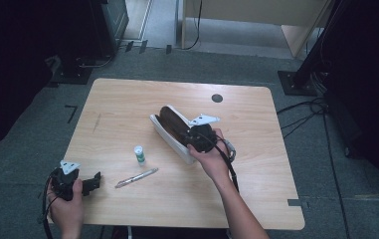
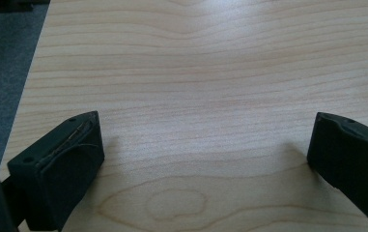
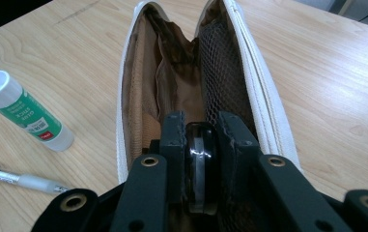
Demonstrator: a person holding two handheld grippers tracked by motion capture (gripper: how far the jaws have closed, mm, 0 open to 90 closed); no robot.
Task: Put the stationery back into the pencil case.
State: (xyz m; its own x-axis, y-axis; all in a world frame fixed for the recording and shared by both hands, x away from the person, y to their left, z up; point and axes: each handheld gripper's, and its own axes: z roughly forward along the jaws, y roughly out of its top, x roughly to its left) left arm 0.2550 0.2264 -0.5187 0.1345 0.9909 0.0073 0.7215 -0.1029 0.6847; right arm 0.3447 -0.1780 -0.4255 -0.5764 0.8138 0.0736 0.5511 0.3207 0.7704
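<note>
A white pencil case [image 1: 163, 130] with a brown lining lies unzipped at the middle of the table [image 1: 127, 99]. In the right gripper view its mouth gapes wide, with brown fabric [image 3: 172, 72] on one side and a mesh pocket [image 3: 222, 72] on the other. My right gripper [image 1: 197, 137] [image 3: 202, 123] reaches into the near end of the case, shut on a dark, glossy, round-edged object [image 3: 201, 164] that I cannot identify. My left gripper [image 1: 91, 183] [image 2: 205, 159] rests low over the front left of the table, open, with bare wood between its jaws.
A glue stick [image 1: 139, 155] [image 3: 24, 116] with a green label stands left of the case. A silver pen [image 1: 137, 178] [image 3: 24, 181] lies in front of it. A dark cable hole [image 1: 217, 98] sits near the table's far edge.
</note>
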